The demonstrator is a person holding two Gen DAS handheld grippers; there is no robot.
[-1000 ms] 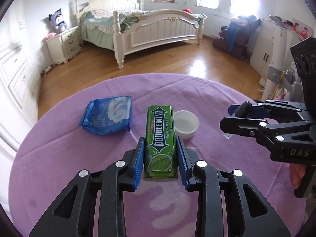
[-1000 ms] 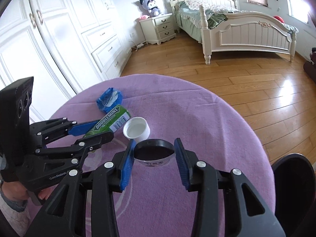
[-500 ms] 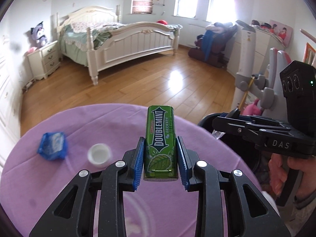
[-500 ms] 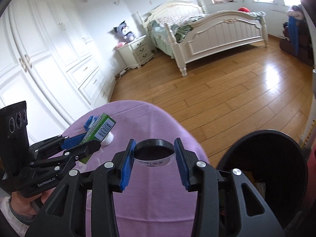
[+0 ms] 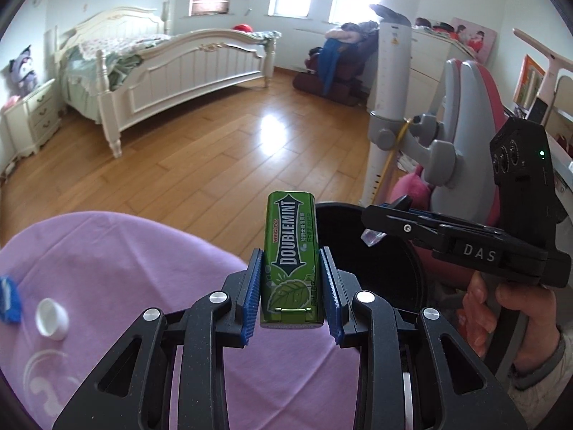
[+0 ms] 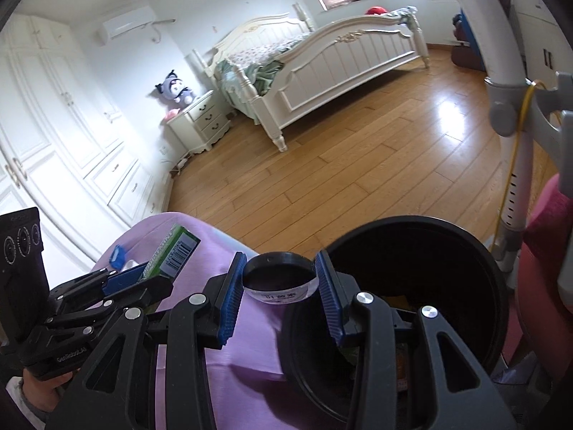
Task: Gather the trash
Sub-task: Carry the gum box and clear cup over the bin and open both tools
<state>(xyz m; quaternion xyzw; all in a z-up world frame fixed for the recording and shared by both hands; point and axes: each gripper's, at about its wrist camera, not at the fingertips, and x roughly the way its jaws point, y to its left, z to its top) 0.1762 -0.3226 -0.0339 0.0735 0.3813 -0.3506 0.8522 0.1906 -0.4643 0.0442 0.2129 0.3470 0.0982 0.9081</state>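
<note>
My left gripper (image 5: 290,286) is shut on a green Doublemint gum pack (image 5: 290,251), held above the right edge of the purple table (image 5: 125,258), next to the black trash bin (image 5: 376,251). My right gripper (image 6: 279,283) is shut on a small clear cup with a black rim (image 6: 279,276), held over the near edge of the black trash bin (image 6: 447,251). The right gripper also shows in the left wrist view (image 5: 372,229), over the bin. The left gripper with the gum pack (image 6: 172,251) shows at the left of the right wrist view.
A white bottle cap (image 5: 52,319) and a blue wrapper (image 5: 9,299) lie on the table at the left. A grey and pink chair (image 5: 462,125) and a white pole (image 5: 390,82) stand behind the bin. A bed (image 5: 172,61) stands across the wooden floor.
Both grippers have swung right from over the table to the trash bin, carrying the gum pack and the cup. The cap and wrapper stayed on the table.
</note>
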